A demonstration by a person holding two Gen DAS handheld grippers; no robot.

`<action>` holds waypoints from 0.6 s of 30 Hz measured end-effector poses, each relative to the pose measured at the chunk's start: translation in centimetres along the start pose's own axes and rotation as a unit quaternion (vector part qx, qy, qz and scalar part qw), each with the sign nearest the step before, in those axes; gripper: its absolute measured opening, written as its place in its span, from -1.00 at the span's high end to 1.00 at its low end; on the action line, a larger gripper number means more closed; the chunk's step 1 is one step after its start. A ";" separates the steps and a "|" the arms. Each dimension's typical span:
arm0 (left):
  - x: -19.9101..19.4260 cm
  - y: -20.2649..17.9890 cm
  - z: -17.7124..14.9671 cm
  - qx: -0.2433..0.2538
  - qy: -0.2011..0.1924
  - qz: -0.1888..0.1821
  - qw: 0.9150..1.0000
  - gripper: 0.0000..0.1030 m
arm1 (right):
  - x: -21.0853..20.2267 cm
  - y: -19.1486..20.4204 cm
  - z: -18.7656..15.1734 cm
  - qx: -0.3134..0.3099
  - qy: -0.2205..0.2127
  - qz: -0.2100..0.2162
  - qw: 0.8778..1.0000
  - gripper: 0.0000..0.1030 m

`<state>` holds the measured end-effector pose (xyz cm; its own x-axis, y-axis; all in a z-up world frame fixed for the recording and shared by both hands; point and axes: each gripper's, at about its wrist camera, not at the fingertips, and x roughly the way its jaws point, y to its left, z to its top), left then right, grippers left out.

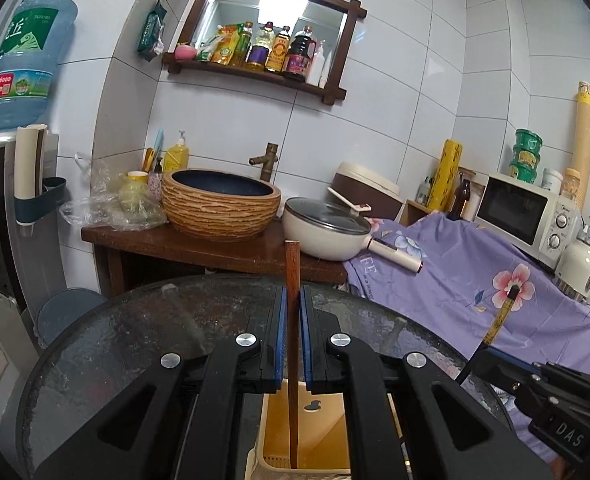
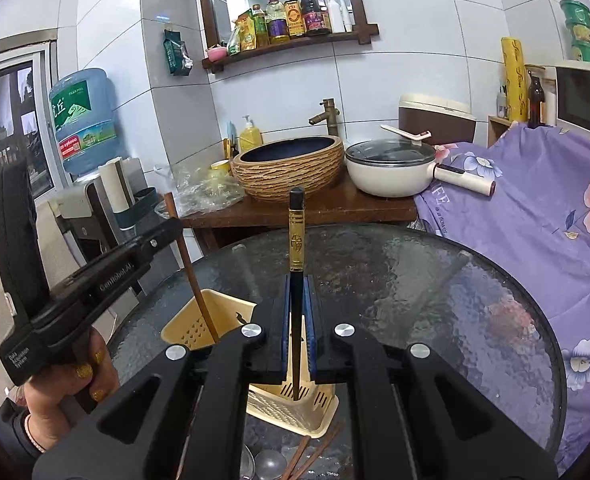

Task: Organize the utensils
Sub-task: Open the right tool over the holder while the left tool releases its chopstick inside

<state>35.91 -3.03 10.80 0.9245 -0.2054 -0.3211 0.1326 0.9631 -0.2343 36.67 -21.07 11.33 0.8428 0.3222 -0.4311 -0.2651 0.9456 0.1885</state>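
A cream slotted utensil holder (image 2: 223,312) stands on the round glass table (image 2: 435,288). My left gripper (image 1: 294,292) is shut on a brown wooden chopstick (image 1: 292,264) held upright, its lower end down inside the holder (image 1: 319,420). My right gripper (image 2: 295,280) is shut on a black chopstick with a gold band (image 2: 296,232), its tip inside the holder's nearer compartment. In the right wrist view a hand holds the left gripper (image 2: 171,228) at the left, and the brown chopstick (image 2: 199,300) slants into the farther compartment.
Loose brown chopsticks (image 2: 311,452) and a metal spoon (image 2: 269,464) lie on the table just in front of the holder. Beyond the table are a wooden stand with a ribbed basin (image 2: 291,168) and a lidded pan (image 2: 391,168). A purple flowered cloth (image 2: 535,208) lies to the right.
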 end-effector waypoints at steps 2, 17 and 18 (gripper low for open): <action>0.3 -0.1 -0.2 0.004 0.008 0.001 1.000 0.87 | 0.0 -0.1 0.0 -0.001 -0.002 -0.001 1.000 0.85; -4.2 2.0 -0.3 -0.014 0.008 -0.008 1.000 -0.58 | -4.2 0.3 -2.0 -0.002 -0.030 -0.022 0.999 -0.04; -4.7 2.4 -0.5 -0.015 0.014 -0.003 1.000 -0.66 | -4.6 0.3 -2.6 0.002 -0.024 -0.024 0.999 -0.04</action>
<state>31.72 0.17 11.28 0.9131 -0.2160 -0.3458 0.1268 0.9565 -0.2628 31.43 -22.15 11.06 0.8760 0.2738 -0.3971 -0.2221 0.9598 0.1719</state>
